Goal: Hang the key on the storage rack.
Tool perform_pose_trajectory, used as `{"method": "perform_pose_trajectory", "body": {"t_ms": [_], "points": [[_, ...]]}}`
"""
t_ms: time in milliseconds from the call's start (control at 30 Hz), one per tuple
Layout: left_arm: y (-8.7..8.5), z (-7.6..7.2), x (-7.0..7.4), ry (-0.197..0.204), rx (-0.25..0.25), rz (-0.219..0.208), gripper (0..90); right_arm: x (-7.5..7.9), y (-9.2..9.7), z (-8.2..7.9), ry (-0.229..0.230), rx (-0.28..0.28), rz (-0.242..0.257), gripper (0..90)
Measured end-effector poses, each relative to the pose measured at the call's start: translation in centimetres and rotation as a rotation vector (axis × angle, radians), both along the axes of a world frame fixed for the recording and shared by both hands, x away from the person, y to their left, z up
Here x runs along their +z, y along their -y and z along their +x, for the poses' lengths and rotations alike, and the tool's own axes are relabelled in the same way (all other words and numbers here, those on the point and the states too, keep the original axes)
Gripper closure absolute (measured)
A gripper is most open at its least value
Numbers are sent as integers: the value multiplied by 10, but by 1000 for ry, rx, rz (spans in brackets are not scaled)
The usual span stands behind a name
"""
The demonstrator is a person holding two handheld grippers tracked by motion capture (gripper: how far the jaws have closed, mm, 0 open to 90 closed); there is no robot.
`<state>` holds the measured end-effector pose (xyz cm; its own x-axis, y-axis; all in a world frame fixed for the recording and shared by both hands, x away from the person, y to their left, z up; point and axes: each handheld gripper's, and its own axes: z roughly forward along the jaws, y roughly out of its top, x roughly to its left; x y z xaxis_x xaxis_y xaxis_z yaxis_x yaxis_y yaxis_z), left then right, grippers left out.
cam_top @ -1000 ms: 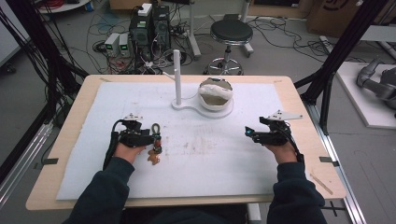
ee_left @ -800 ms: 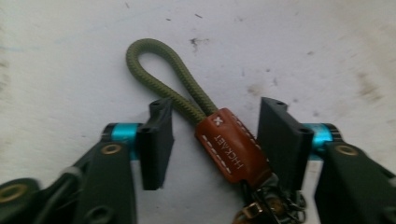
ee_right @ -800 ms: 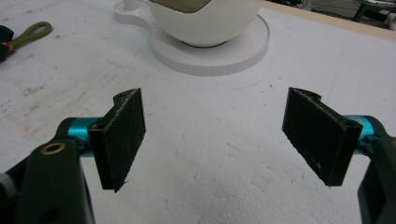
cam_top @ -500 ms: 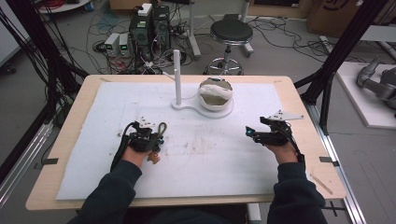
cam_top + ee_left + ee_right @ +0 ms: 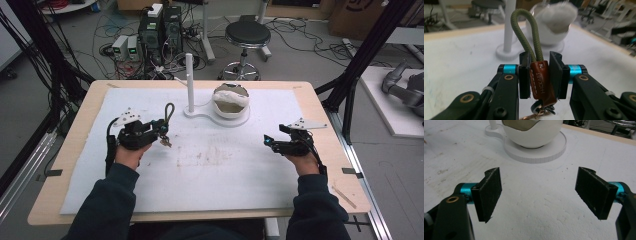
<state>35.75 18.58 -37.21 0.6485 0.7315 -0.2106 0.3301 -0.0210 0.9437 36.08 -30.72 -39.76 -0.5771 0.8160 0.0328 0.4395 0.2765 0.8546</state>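
Olive-green cord keychain with brown leather tab [image 5: 541,81] is hanging above the white table mat [image 5: 225,170], the left gripper [image 5: 539,75] having just been closing onto its tab so the loop is standing free for the white upright peg [image 5: 189,82], while the right gripper [image 5: 539,192] is waiting open-jawed.

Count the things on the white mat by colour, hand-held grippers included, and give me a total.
White: 2, the stand with its upright post and the bowl
Black: 2, the left hand-held gripper and the right hand-held gripper
Green and brown: 1, the keychain
Total: 5
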Motion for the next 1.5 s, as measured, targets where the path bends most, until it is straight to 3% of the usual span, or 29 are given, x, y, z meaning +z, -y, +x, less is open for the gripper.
{"method": "perform_pose_trajectory", "body": {"t_ms": [167, 467, 567, 833, 1000, 1200, 1267, 1400, 1500], "points": [[6, 11, 28, 57, -32, -36, 711, 0, 0, 0, 0, -3, 2, 216], [37, 50, 54, 52, -22, 38, 711, 1, 0, 0, 1, -1, 10, 216], [44, 59, 57, 42, -7, 49, 711, 1, 1, 1, 4, 0, 13, 216], [61, 79, 58, -22, 48, 146, 711, 1, 2, 1, 3, 4, 14, 216], [69, 86, 49, -54, 74, 208, 708, 0, 2, 1, 1, 7, 13, 216], [61, 87, 32, -65, 88, 163, 655, 0, 2, 0, -1, 9, 14, 216], [56, 86, 28, -68, 97, 136, 539, 0, 3, 0, 2, 6, 12, 216], [41, 80, 24, -70, 98, 84, 410, 0, 2, 0, -2, 8, 11, 216], [31, 71, 20, -54, 103, 85, 326, -1, 1, 0, -3, 12, 9, 216]]}}
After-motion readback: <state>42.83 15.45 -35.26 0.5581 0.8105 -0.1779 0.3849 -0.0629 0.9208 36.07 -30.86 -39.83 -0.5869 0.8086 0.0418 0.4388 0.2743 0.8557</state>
